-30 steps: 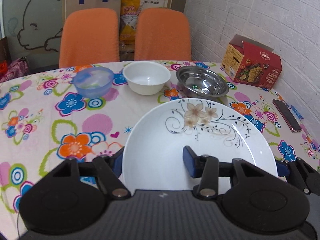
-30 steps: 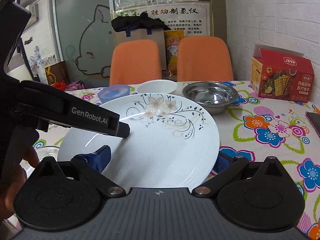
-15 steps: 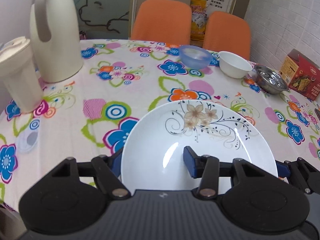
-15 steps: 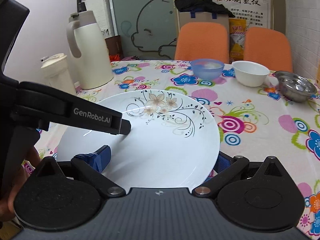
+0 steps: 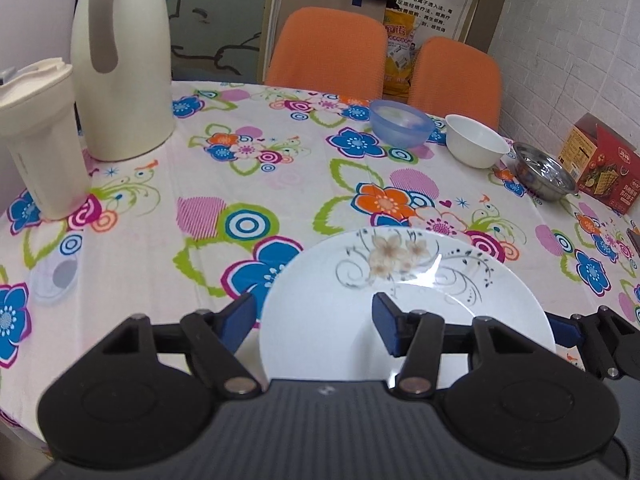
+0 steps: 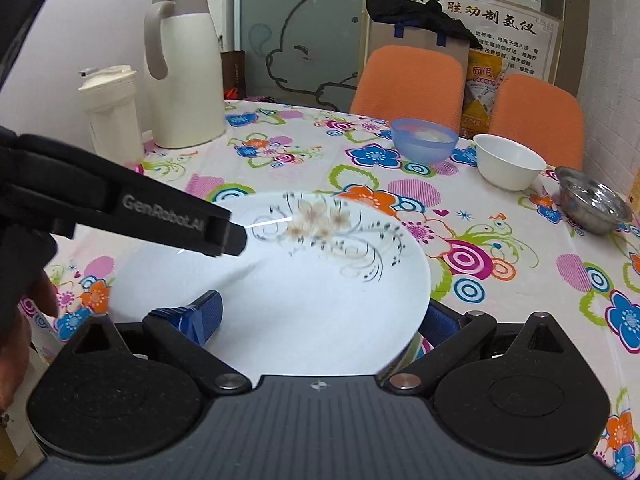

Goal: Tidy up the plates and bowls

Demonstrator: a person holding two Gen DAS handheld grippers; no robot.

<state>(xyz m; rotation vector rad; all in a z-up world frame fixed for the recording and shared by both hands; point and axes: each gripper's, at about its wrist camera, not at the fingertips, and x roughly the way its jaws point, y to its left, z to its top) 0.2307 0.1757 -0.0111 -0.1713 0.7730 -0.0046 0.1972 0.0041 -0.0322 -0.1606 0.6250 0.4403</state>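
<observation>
Left wrist view first: our left gripper (image 5: 316, 320) pinches the near rim of the white floral plate (image 5: 404, 304), one blue pad above the plate's face and the other tucked under the rim. Right wrist view shows our right gripper (image 6: 320, 312) clamped on the same plate (image 6: 304, 280) at a neighbouring stretch of rim, one blue pad on top and the other below the right edge. Both grippers are closed down to the thickness of the rim, and the plate rides between them, seemingly just above the flowered tabletop (image 5: 160, 216); whether it touches the cloth we cannot tell from these angles.

We judge the plate stiff, glazed and slippery, fairly heavy for a rim pinch, and breakable if it slides out. Holding it at the raised rim with two grippers, kept level, seems the safest grip.

Farther out, well apart from the plate, a blue bowl (image 5: 400, 128), a white bowl (image 5: 476, 146) and a steel bowl (image 5: 546, 176) sit in a row. A cream jug (image 5: 124, 76) and a lidded cup (image 5: 38, 136) stand at the left.
</observation>
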